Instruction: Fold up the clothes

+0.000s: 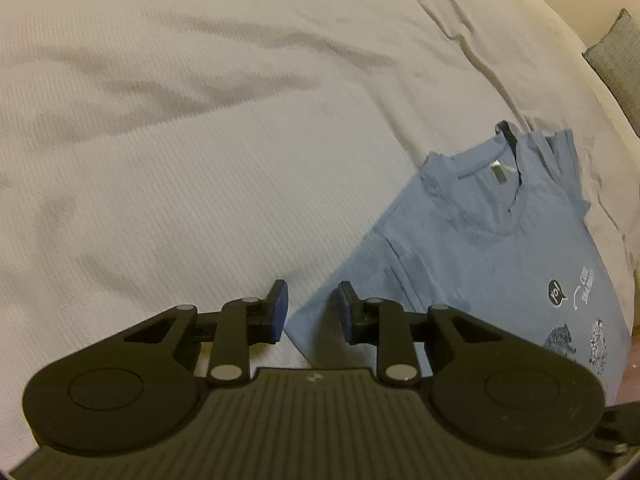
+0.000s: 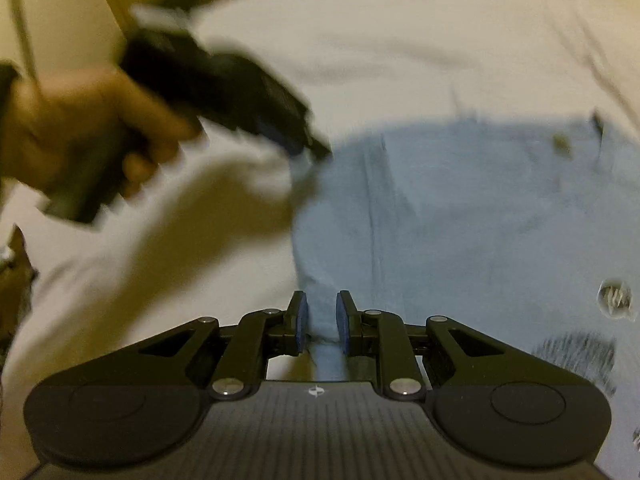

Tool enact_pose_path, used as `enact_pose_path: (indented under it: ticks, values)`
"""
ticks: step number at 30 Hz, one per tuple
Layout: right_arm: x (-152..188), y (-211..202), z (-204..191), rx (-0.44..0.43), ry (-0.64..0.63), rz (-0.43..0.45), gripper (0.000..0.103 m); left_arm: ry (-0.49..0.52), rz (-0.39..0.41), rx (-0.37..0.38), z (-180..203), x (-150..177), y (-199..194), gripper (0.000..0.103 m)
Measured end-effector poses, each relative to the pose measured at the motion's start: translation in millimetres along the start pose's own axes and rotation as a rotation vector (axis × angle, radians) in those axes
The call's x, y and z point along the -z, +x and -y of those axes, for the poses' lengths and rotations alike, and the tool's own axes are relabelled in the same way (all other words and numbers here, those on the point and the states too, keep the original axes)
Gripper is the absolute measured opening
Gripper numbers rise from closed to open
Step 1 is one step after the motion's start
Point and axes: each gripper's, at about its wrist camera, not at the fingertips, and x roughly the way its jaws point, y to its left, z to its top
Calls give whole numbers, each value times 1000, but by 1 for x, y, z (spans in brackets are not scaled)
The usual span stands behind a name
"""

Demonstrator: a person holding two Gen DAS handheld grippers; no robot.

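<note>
A wide stretch of bare white bed cover is seen ahead and to the left of the left gripper, marked only by shallow wrinkles; nothing stands on it. The right part of the bed is taken up by the blue T-shirt, lying flat and low. A grey cushion is set at the far right edge, well apart from the shirt. In the blurred right wrist view, the space up and to the left of the right gripper is occupied by a hand holding the other gripper above the shirt's edge
</note>
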Motion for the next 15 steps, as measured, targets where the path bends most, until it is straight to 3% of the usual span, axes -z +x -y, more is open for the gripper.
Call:
enact_pose_path:
  ticks: [4,9,15]
  values:
    - [10,-2,6,-15,9,-49,22,26,30,46,11,3,-17,22]
    - [17,-8,1,-25,11,-69,27,137,-26,50,38,9,2,22]
    - [24,-21,7,-47,71,-62,28,109,-26,19,44,5,15,22]
